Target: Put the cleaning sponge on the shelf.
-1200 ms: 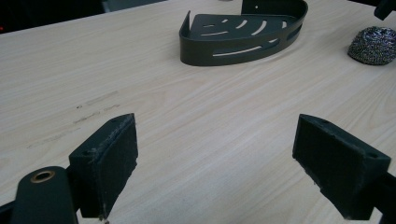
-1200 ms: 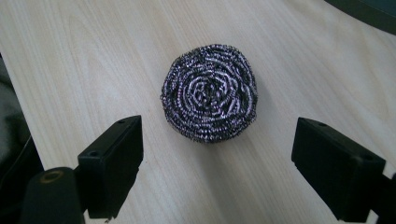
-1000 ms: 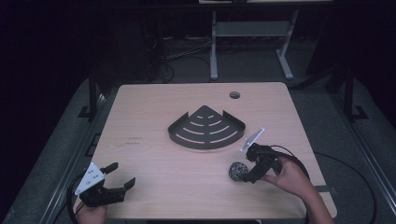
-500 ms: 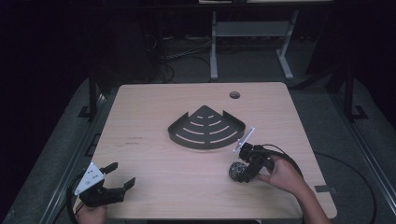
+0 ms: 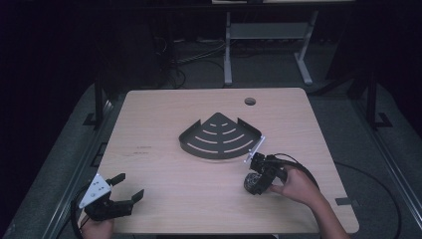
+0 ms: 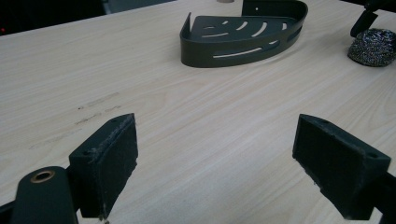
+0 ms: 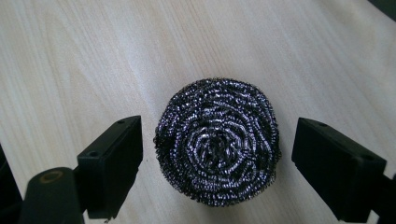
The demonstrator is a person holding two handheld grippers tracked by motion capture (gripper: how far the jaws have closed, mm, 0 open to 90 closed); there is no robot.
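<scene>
A round steel-wool scourer (image 5: 252,184) lies on the wooden table (image 5: 164,124), right of centre near the front. My right gripper (image 5: 258,177) points down over it. In the right gripper view the scourer (image 7: 217,140) sits between the two pads (image 7: 114,158) with a small gap on each side. The jaws have just been closing a little and stand open around it. A black quarter-round slotted shelf (image 5: 219,144) rests in the middle of the table. My left gripper (image 5: 128,187) stands open and empty at the front left, its pads (image 6: 109,158) wide apart above bare wood.
The left gripper view shows the shelf (image 6: 243,39) ahead and the scourer (image 6: 372,46) at far right. A round cable hole (image 5: 250,101) sits near the table's back edge. Dark floor, cables and a metal stand (image 5: 263,35) lie beyond the table.
My right gripper has moved left and down over the scourer, so the scourer now sits between its jaws. The left gripper has stayed in place.
</scene>
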